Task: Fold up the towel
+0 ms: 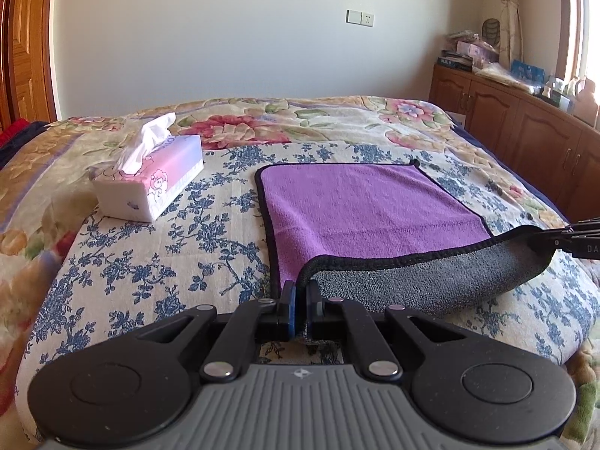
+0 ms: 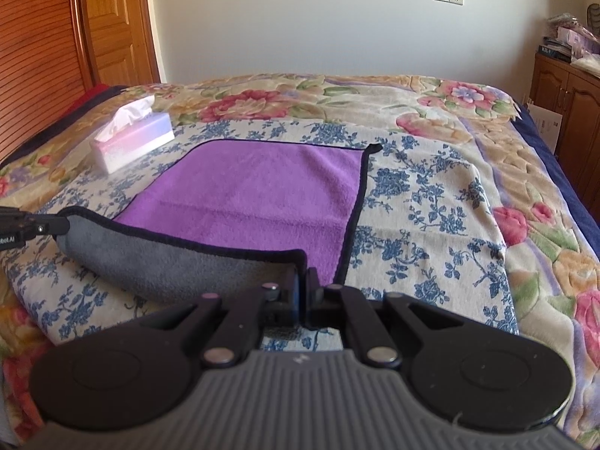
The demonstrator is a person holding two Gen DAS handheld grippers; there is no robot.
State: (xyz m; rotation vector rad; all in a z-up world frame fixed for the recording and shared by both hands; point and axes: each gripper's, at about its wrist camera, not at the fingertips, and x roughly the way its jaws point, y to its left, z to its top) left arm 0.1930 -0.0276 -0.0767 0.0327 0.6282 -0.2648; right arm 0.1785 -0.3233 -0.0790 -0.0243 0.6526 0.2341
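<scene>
Purple microfibre towel (image 1: 360, 206), fuzzy nap, black stitched piping, grey plush reverse, lies flat on the blue-floral quilted bedspread (image 1: 150, 262) at centre of the bed. Its near edge is lifted and curled over, showing the grey underside as a soft sagging roll between the two grippers. Left gripper (image 1: 300, 296), black plastic linkage arms with blue pads, jaws closed on the near-left towel corner at 6 o'clock in the left wrist view. Right gripper (image 2: 303, 288), same build, jaws pinched on the near-right corner at 6 o'clock in its own view; its black tip also shows at 3 o'clock in the left wrist view, clamping the hem. Far towel corners rest flat, one small black loop tab at the far right corner. Tissue box (image 1: 150, 183), pink-white rectangular soft pack with crumpled white tissue sticking up, sits at 10 o'clock, well apart from the towel. Wooden cabinet (image 1: 525, 127) with arched panel doors at 2 o'clock.
</scene>
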